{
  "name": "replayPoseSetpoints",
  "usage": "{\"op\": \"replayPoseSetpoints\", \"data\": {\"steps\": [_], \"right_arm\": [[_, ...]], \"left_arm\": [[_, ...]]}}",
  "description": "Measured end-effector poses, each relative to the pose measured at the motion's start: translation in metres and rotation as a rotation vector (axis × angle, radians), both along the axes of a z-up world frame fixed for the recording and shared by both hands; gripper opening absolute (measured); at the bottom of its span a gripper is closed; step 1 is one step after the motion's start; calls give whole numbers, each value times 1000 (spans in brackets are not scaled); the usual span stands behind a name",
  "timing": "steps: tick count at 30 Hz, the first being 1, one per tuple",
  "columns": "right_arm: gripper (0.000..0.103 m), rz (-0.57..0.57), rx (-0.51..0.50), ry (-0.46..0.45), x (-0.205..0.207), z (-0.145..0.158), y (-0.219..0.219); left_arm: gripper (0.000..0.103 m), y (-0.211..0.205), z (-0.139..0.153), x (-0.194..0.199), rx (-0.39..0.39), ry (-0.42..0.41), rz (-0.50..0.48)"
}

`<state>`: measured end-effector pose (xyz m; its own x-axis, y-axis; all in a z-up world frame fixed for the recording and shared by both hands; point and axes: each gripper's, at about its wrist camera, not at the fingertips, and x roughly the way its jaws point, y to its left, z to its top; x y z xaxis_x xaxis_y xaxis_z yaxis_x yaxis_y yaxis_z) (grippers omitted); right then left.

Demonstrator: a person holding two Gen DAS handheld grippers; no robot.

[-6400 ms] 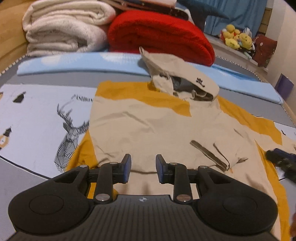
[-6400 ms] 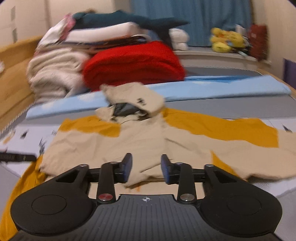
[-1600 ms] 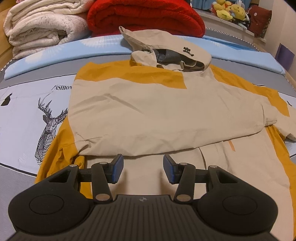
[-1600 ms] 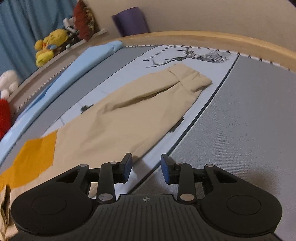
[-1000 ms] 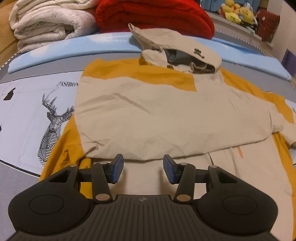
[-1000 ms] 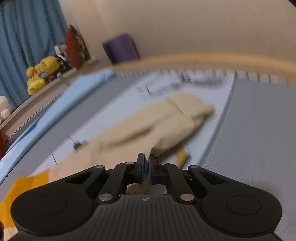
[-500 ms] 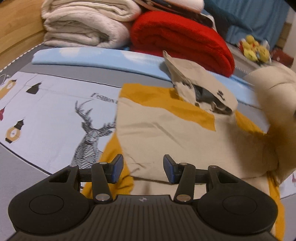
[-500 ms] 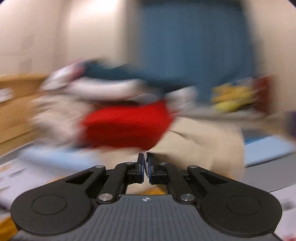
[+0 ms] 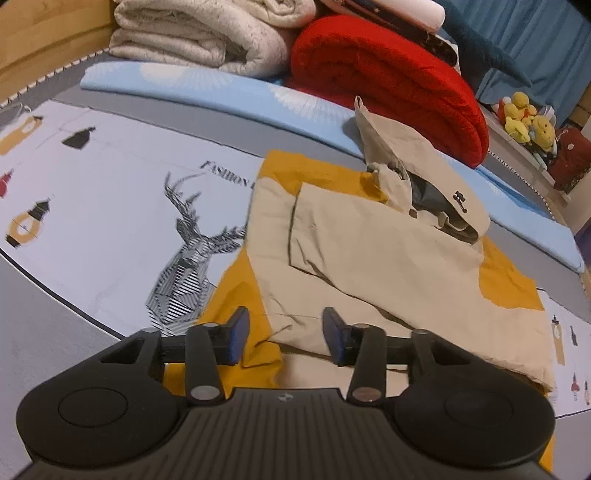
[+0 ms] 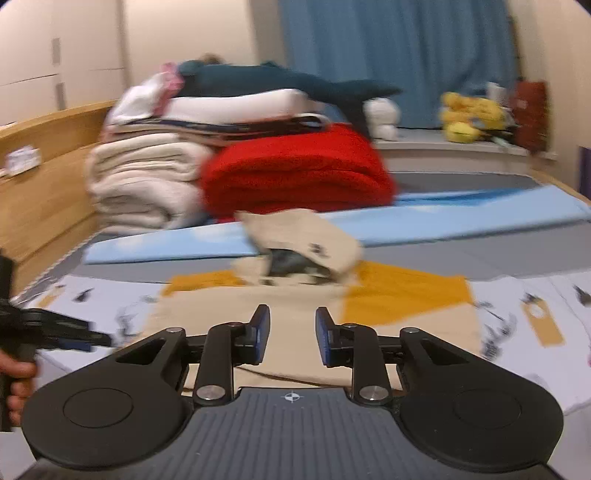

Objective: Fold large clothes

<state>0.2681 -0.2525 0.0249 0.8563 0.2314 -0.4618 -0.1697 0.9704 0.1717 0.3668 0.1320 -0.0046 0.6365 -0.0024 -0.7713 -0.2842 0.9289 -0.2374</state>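
Your beige and mustard hooded jacket (image 9: 369,258) lies spread on the printed bedsheet (image 9: 110,206), hood (image 9: 417,177) toward the far side, close to the long light blue cushion (image 9: 229,92). Both sleeves are folded across the body: the upper one lies slanted over the chest with its cuff edge near the mustard shoulder panel on the left of the left wrist view. A deer print (image 9: 192,251) shows on the sheet just beside the jacket's left edge.

Your left gripper (image 9: 283,334) hovers low over the near hem, its tongs partly spread and having just been narrowing; nothing is between the blue pads (image 9: 236,326), though the mustard hem corner sits right under the gap.

Your right gripper (image 10: 291,334) looks across the jacket (image 10: 295,306) from the near side toward the hood (image 10: 314,247). Its tongs have just been parting and now stand apart with no cloth pinched between them. That view is blurred, so fine folds are hard to read there. At its left edge you can see the left gripper (image 10: 79,338) from the side, with the fingers (image 10: 18,369) of your hand wrapped around its handle.

Behind the cushion sit the rolled red blanket (image 9: 388,77) and the folded cream blanket (image 9: 203,33), touching side by side, with yellow plush toys (image 9: 524,114) on the ledge at the far right
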Motion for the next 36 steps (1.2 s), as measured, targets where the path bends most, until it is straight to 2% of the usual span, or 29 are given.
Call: {"op": "replayPoseSetpoints", "data": {"steps": [5,8,12,17,19,26,27,29,30,33,36], "right_arm": [[28,-106,-107,58,33,-43,-17],[28,-146,-18,109,49,-49,-27],[28,-113,-42,100,54,-49,-27],[28,-157,71,225,66,-60,-42],[28,-165,85,258,68,-67,-45],[28,-172,115,316,72,-80,-42],[28,-172,116,320,73,-81,-42],[29,-174,116,328,75,-83,-41],[29,-178,120,334,76,-85,-41],[29,-196,156,360,81,-89,-45],[29,-226,204,387,86,-94,-53]], "left_arm": [[38,-5,-12,13,-70,-63,-19],[38,-1,-24,26,-146,-105,-2],[39,10,-49,48,-274,-146,54],[41,21,-81,64,-416,-114,116],[44,22,-90,68,-442,-103,141],[43,22,-105,77,-483,-122,179],[41,22,-105,78,-485,-124,181],[18,23,-104,79,-487,-126,176],[3,24,-102,78,-486,-128,170],[0,27,-87,71,-506,-165,168],[0,21,-54,54,-473,-196,177]]}}
